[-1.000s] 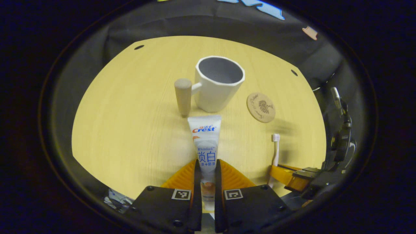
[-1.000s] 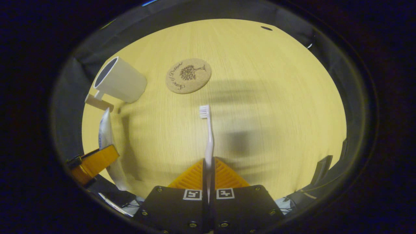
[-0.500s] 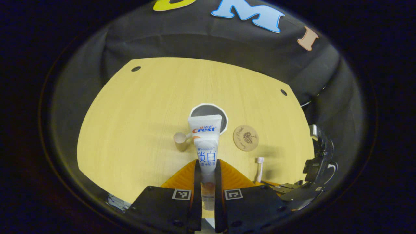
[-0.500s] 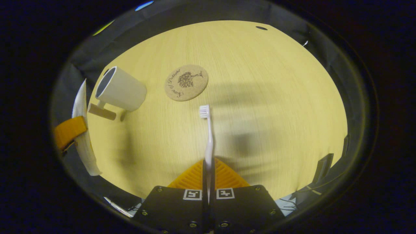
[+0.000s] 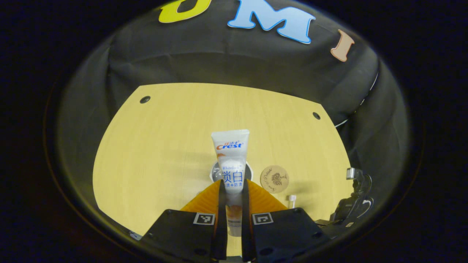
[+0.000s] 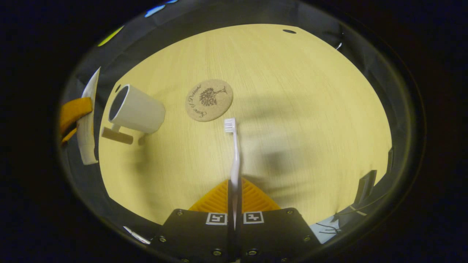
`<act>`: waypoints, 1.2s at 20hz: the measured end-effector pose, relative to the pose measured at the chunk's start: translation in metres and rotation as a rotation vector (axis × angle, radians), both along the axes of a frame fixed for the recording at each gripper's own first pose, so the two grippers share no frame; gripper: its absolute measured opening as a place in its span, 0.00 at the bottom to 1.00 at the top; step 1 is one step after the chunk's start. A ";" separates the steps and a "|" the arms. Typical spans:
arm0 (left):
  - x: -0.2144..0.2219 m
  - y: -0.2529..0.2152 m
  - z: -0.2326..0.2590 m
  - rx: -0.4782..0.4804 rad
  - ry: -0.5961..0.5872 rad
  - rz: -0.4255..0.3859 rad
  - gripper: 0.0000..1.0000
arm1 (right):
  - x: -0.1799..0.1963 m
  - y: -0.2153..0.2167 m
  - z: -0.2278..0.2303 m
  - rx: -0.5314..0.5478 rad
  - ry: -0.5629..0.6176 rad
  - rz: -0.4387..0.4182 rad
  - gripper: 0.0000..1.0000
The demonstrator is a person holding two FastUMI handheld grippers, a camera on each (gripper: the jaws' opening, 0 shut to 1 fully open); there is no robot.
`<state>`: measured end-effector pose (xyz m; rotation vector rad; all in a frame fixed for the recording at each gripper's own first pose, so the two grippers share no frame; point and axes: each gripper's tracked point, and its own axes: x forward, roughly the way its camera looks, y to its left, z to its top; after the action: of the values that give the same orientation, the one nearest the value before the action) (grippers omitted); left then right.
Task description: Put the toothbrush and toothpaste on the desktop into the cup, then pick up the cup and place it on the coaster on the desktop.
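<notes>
Pale wood worktop point(image 6: 292, 109), black cloth wall behind. Round cork coaster point(image 6: 208, 99) right of white faceted cup point(image 6: 136, 109). Left tool point(image 5: 231, 190) pinches white toothpaste tube point(image 5: 231, 160) above cup; right tool point(image 6: 234, 188) pinches white toothbrush point(image 6: 234, 153), raised.

In the left gripper view we look steeply down from high above the desktop point(image 5: 153, 146). The right gripper view looks from lower. Both share the cup point(image 6: 135, 109) and coaster point(image 6: 208, 100).
</notes>
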<state>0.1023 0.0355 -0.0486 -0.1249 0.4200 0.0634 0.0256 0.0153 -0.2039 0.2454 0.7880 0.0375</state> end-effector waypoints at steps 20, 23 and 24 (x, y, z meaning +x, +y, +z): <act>0.092 0.015 0.017 0.090 -0.111 -0.044 0.23 | -0.020 -0.021 0.008 0.064 -0.005 -0.126 0.02; 0.096 0.014 0.015 0.077 -0.140 -0.024 0.23 | -0.020 -0.025 0.009 0.077 -0.006 -0.141 0.02; 0.097 0.013 0.016 0.078 -0.162 -0.022 0.23 | -0.020 -0.026 0.010 0.077 -0.006 -0.144 0.02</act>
<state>0.1993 0.0484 -0.0323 -0.0484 0.2564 0.0471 0.0055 -0.0108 -0.1941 0.3738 0.7621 -0.0673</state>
